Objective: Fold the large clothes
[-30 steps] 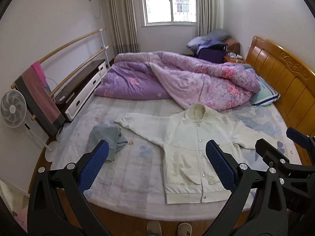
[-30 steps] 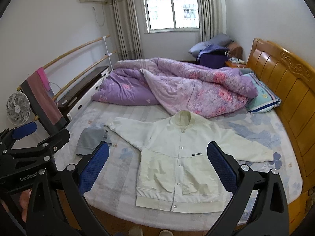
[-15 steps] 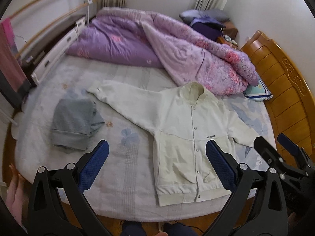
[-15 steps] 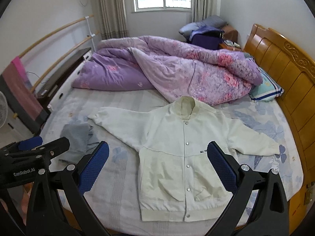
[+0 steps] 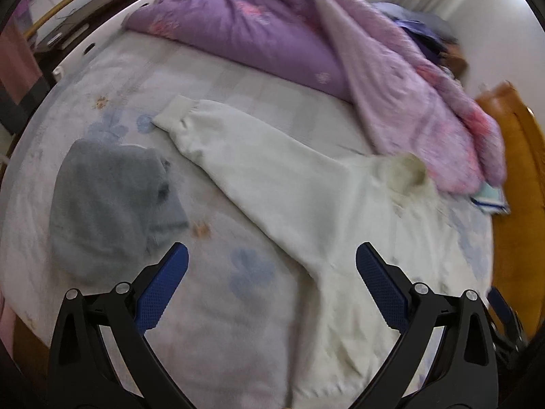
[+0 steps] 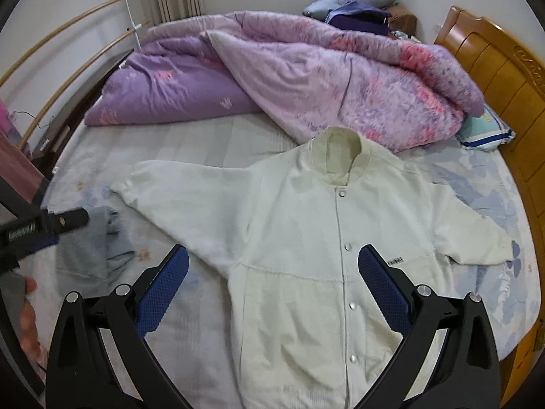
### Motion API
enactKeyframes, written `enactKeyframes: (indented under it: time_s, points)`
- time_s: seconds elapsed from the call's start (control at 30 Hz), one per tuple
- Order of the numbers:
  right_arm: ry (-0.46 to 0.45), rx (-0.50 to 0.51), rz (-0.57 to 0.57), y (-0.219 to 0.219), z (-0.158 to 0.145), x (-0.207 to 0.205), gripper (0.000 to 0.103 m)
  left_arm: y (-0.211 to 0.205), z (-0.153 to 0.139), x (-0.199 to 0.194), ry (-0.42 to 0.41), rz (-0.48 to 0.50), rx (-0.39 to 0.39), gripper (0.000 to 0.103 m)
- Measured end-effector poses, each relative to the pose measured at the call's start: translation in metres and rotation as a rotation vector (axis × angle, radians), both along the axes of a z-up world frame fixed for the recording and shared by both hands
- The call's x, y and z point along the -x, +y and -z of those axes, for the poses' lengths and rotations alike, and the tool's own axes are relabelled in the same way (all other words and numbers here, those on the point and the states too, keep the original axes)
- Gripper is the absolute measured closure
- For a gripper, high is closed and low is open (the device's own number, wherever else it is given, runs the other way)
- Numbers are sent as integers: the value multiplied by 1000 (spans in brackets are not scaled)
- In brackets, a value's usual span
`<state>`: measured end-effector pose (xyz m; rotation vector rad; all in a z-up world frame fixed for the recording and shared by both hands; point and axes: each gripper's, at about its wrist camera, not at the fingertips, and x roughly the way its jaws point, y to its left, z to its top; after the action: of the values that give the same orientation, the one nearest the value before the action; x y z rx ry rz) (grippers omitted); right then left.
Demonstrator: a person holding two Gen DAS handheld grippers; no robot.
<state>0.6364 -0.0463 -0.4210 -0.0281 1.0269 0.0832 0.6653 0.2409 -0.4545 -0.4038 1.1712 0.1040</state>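
Closer now to the bed (image 6: 477, 310) than a second ago, both views tipped down from the room onto the mattress. Left gripper (image 5: 271, 283) swung out over the spread sleeve (image 5: 238, 156) toward the bed's left side, jaws wide apart, nothing between them, blurred with motion. Right gripper (image 6: 272, 284) hanging above the chest of the cream snap-front jacket (image 6: 306, 231), likewise fully spread and empty. Jacket lying front up, flat, snapped shut, collar toward the purple duvet (image 6: 306, 75) at the far edge, hem at the near edge, both sleeves out sideways. Crumpled grey garment (image 5: 109, 204) just beside the left sleeve, near the left edge, not touching the cuff as far as visible. No fold made yet; probably closing in for a first grasp, likely the left sleeve.
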Motion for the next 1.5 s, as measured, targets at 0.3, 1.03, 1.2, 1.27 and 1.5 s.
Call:
enactKeyframes:
  time_s: [0.3,1.03,1.2,1.27,1.5]
  points:
    - [48,-45,38,-10,92,-82,7,107,120,-111,63,-203,-20,5]
    - [174,-92,-34,-4,193,-124,35,175,133,-123,-39,-330,-153,90]
    - [246,-210,-170,37,216,-129,69,193,80,-60,-71,-375,-192,90]
    - [292,-240,-242,59,232,-127,70,186,73,-44,-60,-390,-216,90]
    - [346,-305,-276,55,241,-131,70,159,59,-14,-71,-449,-291,89]
